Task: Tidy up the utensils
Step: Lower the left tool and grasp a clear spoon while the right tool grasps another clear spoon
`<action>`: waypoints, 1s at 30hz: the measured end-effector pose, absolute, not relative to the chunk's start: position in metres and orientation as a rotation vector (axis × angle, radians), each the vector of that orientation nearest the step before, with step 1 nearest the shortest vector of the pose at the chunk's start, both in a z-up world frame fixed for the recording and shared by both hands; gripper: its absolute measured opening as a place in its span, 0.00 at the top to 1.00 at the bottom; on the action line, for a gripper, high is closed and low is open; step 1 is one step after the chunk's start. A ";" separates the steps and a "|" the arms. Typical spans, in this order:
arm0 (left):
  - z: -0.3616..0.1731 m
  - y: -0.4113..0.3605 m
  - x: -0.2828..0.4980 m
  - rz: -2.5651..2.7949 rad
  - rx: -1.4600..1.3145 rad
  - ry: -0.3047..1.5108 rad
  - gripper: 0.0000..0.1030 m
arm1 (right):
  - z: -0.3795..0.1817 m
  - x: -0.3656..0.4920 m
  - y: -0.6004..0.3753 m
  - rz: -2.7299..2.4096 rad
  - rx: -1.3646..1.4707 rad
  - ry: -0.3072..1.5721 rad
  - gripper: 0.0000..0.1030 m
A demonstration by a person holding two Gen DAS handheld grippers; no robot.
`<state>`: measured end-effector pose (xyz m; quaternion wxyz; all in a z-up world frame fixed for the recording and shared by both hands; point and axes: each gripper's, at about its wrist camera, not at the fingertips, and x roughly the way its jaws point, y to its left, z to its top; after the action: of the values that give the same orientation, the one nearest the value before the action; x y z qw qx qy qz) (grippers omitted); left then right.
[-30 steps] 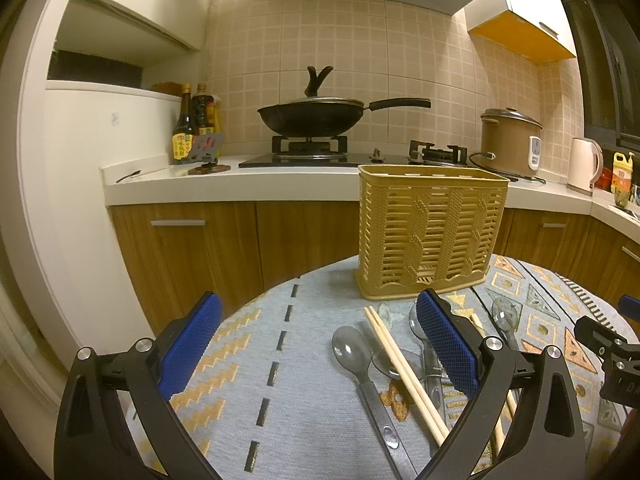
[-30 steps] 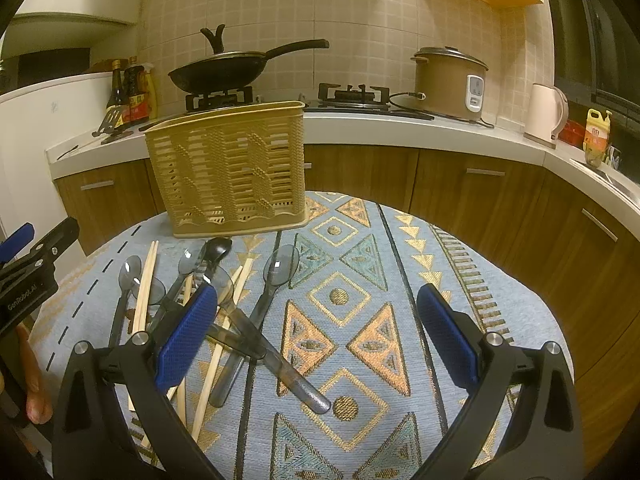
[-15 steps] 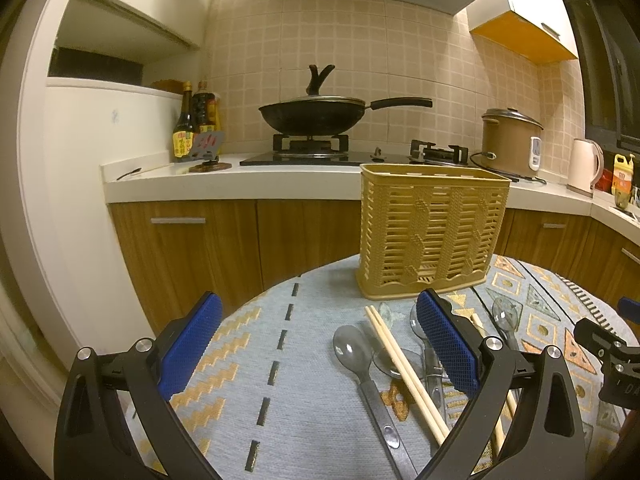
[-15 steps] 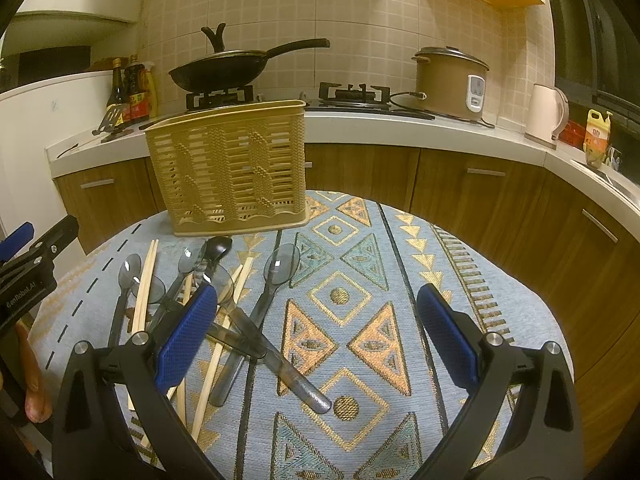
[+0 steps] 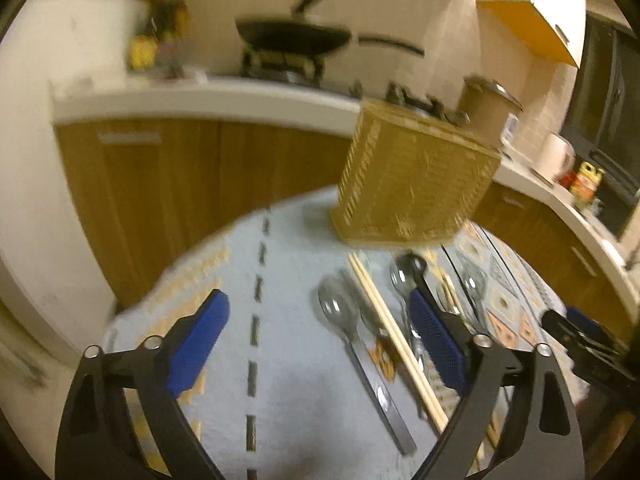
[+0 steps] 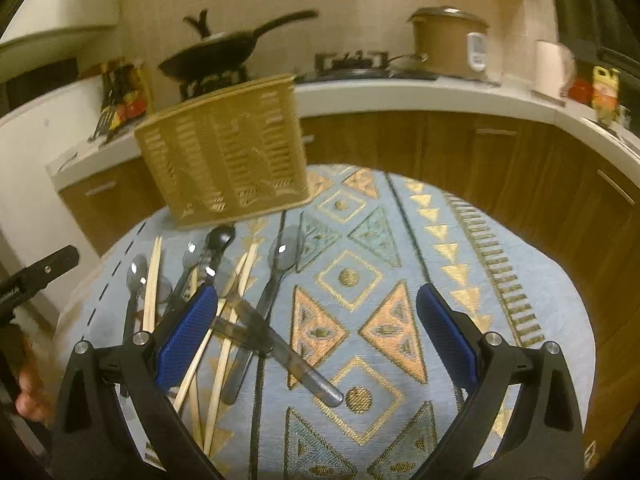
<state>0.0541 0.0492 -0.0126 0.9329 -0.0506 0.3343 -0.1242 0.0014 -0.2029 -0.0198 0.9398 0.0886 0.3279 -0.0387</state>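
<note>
Left wrist view, blurred: the left tool (image 5: 318,346) fills the bottom of the frame, its blue pads wide apart and closing, with nothing gripped. Between them lies only the pale blue cloth with a dashed line that covers the round surface (image 5: 256,364). Just inside the right-hand pad a spoon (image 5: 352,336) lies bowl-up toward the middle of the frame, and beside it on the right a pair of chopsticks (image 5: 394,340) runs diagonally down to the lower right. More spoons sit behind that pad, too blurred to count. The tan slotted utensil basket (image 5: 412,188) stands upright at centre right, at the far end of the utensils. The tip of the right tool shows at the right edge. A black wok (image 5: 292,40) sits on the stove at upper centre.

Right wrist view: the right tool (image 6: 318,332) stands wide open over the patterned cloth in the lower half of the frame and holds nothing. The utensil pile (image 6: 216,292) of spoons and chopsticks lies at centre left, partly behind the left-hand pad, some pieces crossing one another. The basket (image 6: 228,152) stands at upper left, just beyond the pile. The left tool's black tip (image 6: 38,276) enters at the left edge, with fingers (image 6: 28,392) below it.
</note>
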 end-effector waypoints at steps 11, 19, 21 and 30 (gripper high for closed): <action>-0.056 0.044 0.112 -0.332 -0.157 1.066 0.39 | -0.017 0.065 -0.182 0.289 -0.003 0.933 0.33; -0.062 0.016 0.108 -0.315 0.000 1.117 0.43 | -0.024 0.096 -0.161 0.418 -0.159 1.037 0.48; -0.062 0.010 0.108 -0.300 0.021 1.113 0.43 | -0.027 0.098 -0.155 0.430 -0.174 1.040 0.48; -0.060 -0.011 0.122 -0.221 0.153 1.089 0.53 | -0.041 0.117 -0.144 0.444 -0.195 1.099 0.59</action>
<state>0.1223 -0.0114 -0.0602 0.8469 0.0724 0.5162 -0.1046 0.1172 -0.1437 -0.0414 0.8251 -0.0917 0.5169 0.2091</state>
